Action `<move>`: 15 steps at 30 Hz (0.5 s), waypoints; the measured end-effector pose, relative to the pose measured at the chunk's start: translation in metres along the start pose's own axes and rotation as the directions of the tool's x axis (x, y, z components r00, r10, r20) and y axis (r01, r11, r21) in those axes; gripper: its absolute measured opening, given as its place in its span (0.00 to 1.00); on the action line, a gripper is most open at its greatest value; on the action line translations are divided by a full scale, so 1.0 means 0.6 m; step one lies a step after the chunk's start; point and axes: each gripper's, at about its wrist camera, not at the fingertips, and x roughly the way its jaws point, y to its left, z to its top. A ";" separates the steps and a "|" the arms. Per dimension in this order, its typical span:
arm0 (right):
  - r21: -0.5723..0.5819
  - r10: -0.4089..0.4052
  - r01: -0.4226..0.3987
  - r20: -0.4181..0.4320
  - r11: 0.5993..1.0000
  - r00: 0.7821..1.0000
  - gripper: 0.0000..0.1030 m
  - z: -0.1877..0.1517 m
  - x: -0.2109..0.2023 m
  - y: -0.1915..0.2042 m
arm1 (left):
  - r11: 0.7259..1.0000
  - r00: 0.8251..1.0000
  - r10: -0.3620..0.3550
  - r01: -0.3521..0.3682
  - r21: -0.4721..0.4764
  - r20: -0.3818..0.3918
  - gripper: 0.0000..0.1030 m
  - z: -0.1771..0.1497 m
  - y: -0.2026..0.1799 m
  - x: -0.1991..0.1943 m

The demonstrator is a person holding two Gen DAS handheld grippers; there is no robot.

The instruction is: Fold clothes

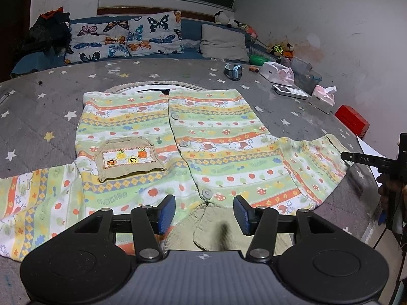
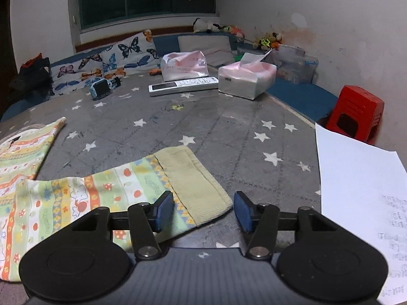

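A grey star-print mat [image 1: 45, 117] fills a bedroom floor; on it a striped cardigan [image 1: 178, 137] lies flat, buttoned, both sleeves spread outward. The left gripper [image 1: 204, 212] hovers spread over the cardigan's collar; the right gripper [image 2: 203, 209] hovers spread over the right sleeve's cuff [image 2: 193, 185]. A clean fold likely needs the cuff pinched squarely and carried across the cardigan's front. Beyond the cardigan, a tissue box [image 2: 246, 78] shows one tissue protruding.

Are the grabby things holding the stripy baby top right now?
No, nothing is held. The left gripper is open over the cardigan collar, and the right gripper is open over the sleeve cuff.
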 end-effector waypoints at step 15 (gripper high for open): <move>0.074 0.168 -0.172 0.058 0.982 0.984 0.08 0.023 -0.044 0.030 | 1.000 0.999 0.023 -0.023 0.000 -0.026 0.58 -0.005 -0.003 0.012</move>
